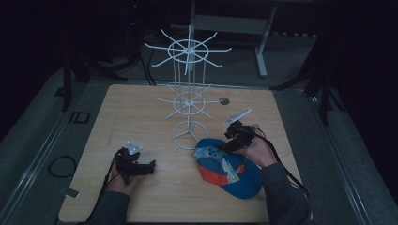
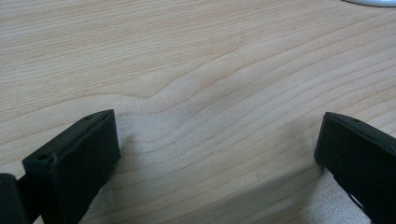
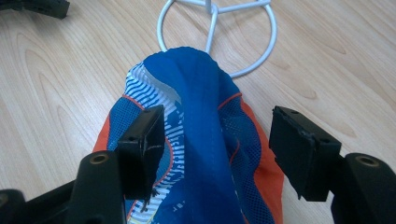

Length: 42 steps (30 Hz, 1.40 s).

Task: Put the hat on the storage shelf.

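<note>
- High view: the left tongs (image 1: 151, 165) lie low on the wooden tabletop (image 1: 141, 108), held by the left hand (image 1: 123, 180) at the near left, pointing right. The right hand (image 1: 256, 149) tilts the right tongs (image 1: 219, 148) down and left onto the blue and orange cap (image 1: 227, 168), which lies just before the white wire display rack (image 1: 189, 89).
- Left gripper view: jaws stand wide apart over bare wood, nothing between them.
- Right gripper view: jaws gape either side of the cap's raised blue fold, the left one against the fabric, the right one clear; no grip.
</note>
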{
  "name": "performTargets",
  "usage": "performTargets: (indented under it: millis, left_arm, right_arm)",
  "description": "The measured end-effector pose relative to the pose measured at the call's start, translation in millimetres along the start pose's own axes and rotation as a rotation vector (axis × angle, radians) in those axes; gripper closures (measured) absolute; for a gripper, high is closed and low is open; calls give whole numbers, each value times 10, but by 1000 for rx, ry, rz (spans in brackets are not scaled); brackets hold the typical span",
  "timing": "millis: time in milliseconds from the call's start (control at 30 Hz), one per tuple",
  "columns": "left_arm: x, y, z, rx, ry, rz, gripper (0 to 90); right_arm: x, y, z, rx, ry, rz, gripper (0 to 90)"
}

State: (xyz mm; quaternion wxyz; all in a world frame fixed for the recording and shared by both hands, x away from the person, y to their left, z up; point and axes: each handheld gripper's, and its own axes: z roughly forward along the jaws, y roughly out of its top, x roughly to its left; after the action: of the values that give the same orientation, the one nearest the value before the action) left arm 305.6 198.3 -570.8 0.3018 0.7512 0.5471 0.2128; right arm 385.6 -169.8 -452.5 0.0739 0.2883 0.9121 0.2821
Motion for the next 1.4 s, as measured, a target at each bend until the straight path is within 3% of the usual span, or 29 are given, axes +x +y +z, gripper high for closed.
performTargets:
  millis: [900, 1400]
  left_arm:
    - [-1, 0, 1, -1, -1, -2, 0]
    - [1, 0, -1, 2, -1, 1, 0]
  right_arm:
    - [21, 8, 239, 77, 36, -20, 397]
    - [-42, 21, 307, 124, 62, 9, 431]
